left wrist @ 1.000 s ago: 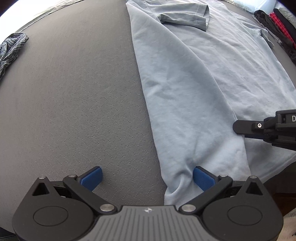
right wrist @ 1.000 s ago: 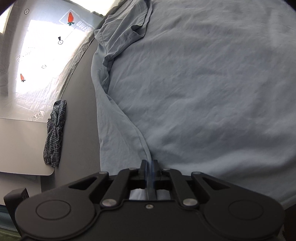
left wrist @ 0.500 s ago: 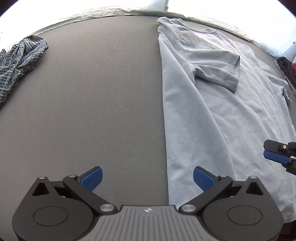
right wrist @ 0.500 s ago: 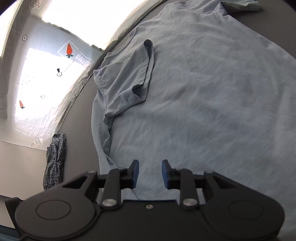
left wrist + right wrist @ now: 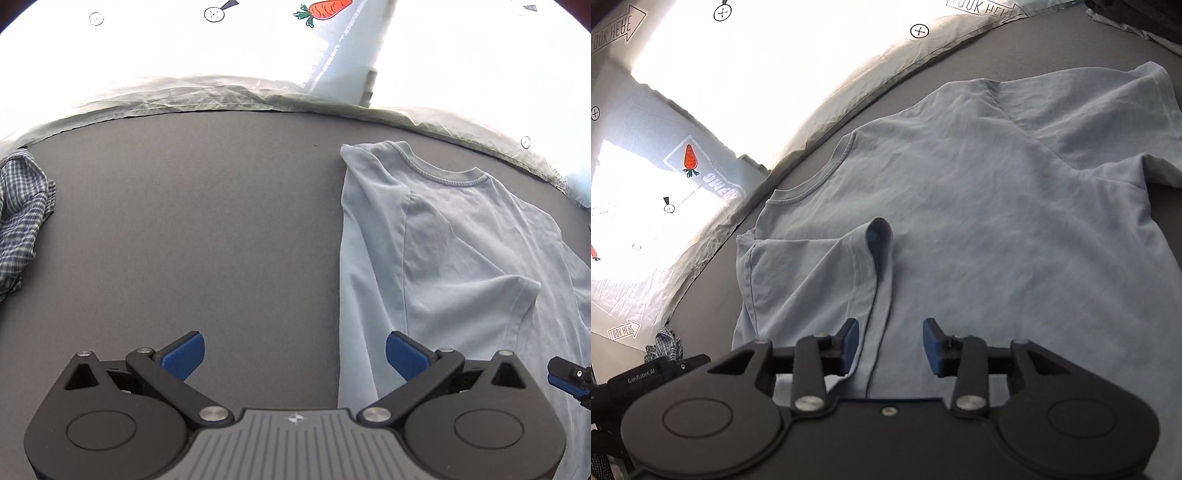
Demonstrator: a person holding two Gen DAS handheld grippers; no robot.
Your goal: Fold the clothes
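Observation:
A light blue T-shirt [image 5: 461, 258] lies flat on the dark grey table [image 5: 203, 221], its left side and sleeve folded in over the body. It also shows in the right wrist view [image 5: 979, 221], with the folded sleeve [image 5: 827, 273] lying on top. My left gripper [image 5: 293, 354] is open and empty, above the shirt's folded left edge. My right gripper [image 5: 890, 345] is open and empty, just above the folded sleeve's hem. A tip of the right gripper shows at the left wrist view's right edge [image 5: 569, 374].
A crumpled checked garment [image 5: 22, 218] lies at the table's left edge; it also shows in the right wrist view [image 5: 663, 345]. A pale sheet with printed carrots [image 5: 325, 7] hangs behind the table. Dark clothes [image 5: 1137, 14] lie at the far right.
My right gripper let go of the shirt's fold and opened. Both grippers drew back and lifted, so the collar and folded sleeve came into view.

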